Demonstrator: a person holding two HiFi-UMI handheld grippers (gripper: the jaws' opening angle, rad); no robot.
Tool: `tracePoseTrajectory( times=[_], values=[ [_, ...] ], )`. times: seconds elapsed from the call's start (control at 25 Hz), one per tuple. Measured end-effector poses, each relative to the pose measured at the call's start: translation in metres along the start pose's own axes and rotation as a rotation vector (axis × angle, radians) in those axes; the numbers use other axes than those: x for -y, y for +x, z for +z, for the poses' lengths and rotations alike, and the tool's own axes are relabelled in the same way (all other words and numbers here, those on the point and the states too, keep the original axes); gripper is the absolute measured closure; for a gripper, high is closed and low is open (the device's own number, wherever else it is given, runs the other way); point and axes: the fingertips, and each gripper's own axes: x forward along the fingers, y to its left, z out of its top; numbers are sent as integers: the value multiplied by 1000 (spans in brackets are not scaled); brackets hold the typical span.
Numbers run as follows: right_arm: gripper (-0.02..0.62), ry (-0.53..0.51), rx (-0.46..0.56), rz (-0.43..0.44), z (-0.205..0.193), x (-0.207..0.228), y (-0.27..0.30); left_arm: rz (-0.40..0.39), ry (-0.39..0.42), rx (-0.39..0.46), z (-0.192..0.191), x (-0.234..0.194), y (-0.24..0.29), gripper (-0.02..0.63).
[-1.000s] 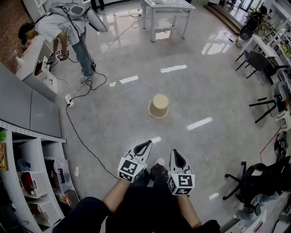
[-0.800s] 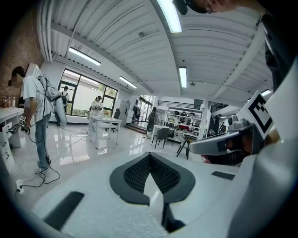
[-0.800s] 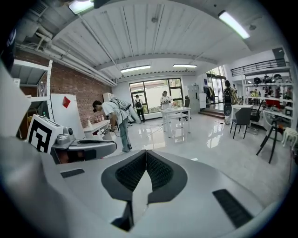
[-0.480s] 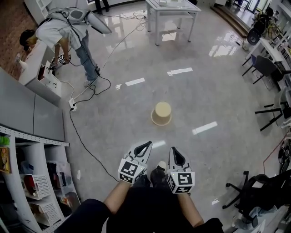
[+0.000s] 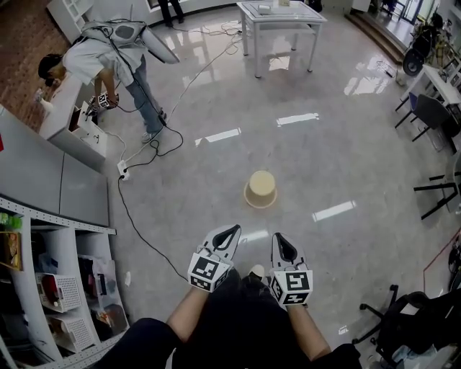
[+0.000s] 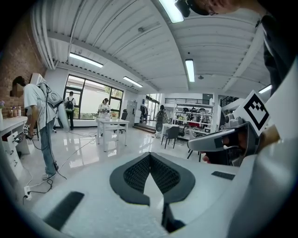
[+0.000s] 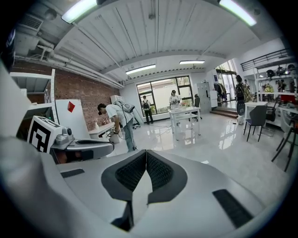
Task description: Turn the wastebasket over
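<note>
My left tongs (image 5: 229, 232) and right tongs (image 5: 280, 246), both closed and empty, hang well short of the mouth-down wastebasket (image 5: 260, 189). I'd step closer, open both, then grip opposite sides.

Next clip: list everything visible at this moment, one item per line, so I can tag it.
wastebasket: one, beige, on the glossy floor ahead of both grippers, untouched
table: one, white, far end of the room
power strip: one, white, on the floor at left
shelving unit: one, white, lower left, holding bins
other person: one, grey top, bent over a white counter at upper left
chairs: several, dark, along the right edge
left gripper: one, white with black pads, jaws shut, empty, held low in front
right gripper: one, same colours, jaws shut, empty, beside the left
</note>
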Motion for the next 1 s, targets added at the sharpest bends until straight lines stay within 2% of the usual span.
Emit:
tracePoseTrajectory(
  times=[0.2, 0.44, 0.76, 1.0],
  values=[
    [584, 12, -4, 9, 2, 12, 9, -5, 22, 6, 10, 2, 19, 598],
    [584, 9, -26, 0, 0, 15, 41, -25, 25, -2, 9, -19, 41, 598],
    [584, 16, -12, -34, 21, 27, 67, -57, 13, -14, 14, -36, 65, 598],
    [584, 38, -33, -49, 13, 45, 85, -74, 34, -28, 10, -45, 88, 598]
  ],
)
